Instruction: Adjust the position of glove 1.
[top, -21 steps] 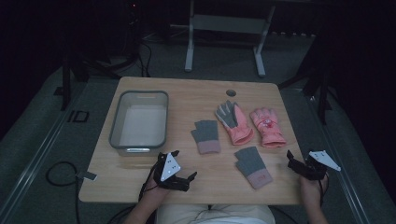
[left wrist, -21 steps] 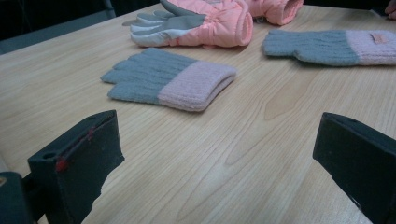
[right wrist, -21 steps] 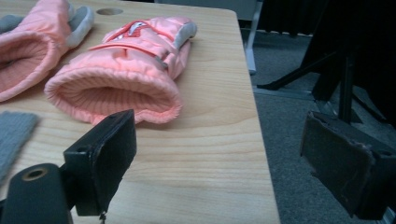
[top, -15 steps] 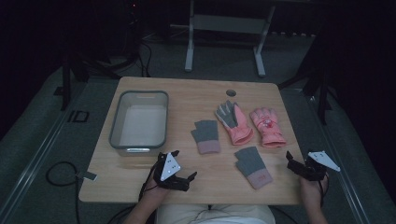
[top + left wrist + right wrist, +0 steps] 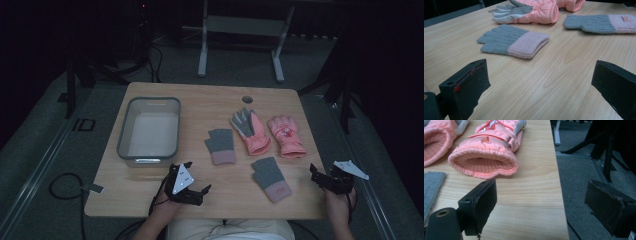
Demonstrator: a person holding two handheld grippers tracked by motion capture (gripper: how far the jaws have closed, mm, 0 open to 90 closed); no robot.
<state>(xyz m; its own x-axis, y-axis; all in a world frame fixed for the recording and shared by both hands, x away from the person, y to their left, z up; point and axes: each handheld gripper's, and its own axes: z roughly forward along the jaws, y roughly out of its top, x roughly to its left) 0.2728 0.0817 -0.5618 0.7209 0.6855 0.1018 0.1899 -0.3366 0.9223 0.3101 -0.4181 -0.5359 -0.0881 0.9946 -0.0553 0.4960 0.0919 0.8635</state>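
4 gloves laid out flat beside a bin point(image 5: 149, 131), ready for sorting.
Both hand-held grippers, left point(image 5: 202, 192) and right point(image 5: 316, 176), rest wide and empty at the near edge of the surface point(image 5: 200, 102), facing the grey gloves point(image 5: 220, 145) and pink gloves point(image 5: 286, 135).

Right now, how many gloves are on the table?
4. Two grey knit gloves with pink cuffs: one mid-table, one nearer the front edge. Two pink padded gloves behind them: one palm-up, one to its right. None seem hidden; the bin looks empty.

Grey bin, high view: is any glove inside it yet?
No, the grey bin shows a bare floor, and all four gloves lie on the table to its right.
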